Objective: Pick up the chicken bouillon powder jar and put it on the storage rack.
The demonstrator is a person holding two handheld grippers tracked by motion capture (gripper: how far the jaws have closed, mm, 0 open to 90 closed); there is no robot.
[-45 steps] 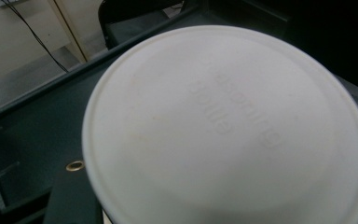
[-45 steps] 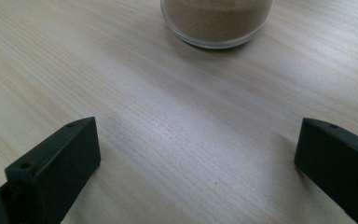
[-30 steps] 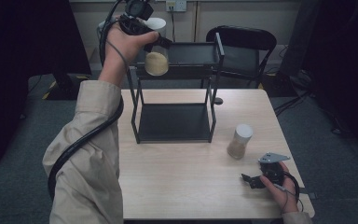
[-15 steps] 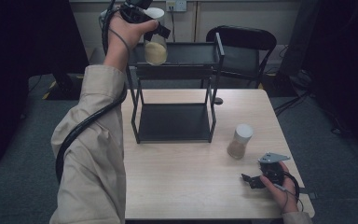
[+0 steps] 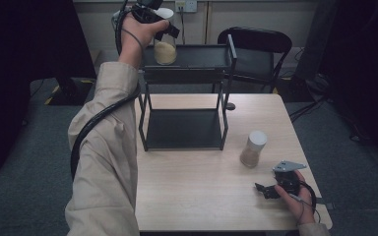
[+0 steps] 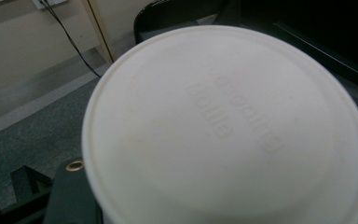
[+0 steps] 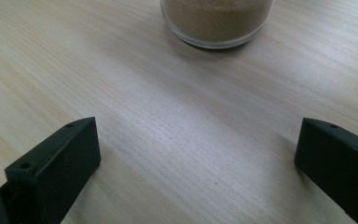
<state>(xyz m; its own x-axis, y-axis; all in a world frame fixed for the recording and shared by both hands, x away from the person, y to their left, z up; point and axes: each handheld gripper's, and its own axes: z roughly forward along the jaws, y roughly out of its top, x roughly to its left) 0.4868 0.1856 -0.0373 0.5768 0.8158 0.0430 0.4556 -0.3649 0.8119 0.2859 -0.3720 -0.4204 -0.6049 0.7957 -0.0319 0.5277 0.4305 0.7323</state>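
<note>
**Ana:** Starting with the biggest thing, what fills the scene?

**Ben:** A pale wooden table (image 5: 197, 196), seen from above. On its far half stands a black two-tier metal rack (image 5: 184, 98), with a lower shelf on the tabletop and an upper tray raised on thin legs. A black chair (image 5: 256, 49) sits beyond the table.

**Ana:** Where is the person?

**Ben:** A beige sleeve (image 5: 103, 162) reaches up from the bottom left towards the upper tray. The other hand rests on the table at the near right corner.

**Ana:** And the jars?

**Ben:** The left gripper (image 5: 160, 27) is clamped on a clear jar of tan powder (image 5: 165, 49) with a white lid (image 6: 228, 126), at the left end of the upper tray. I cannot tell whether the jar's base touches the tray. A second jar (image 5: 254, 148) stands upright on the table, just right of the rack.

**Ana:** What about the right gripper?

**Ben:** The right gripper (image 5: 268, 191) lies low on the table, its jaws spread wide with nothing between them, pointing towards the second jar, near it but apart.
</note>
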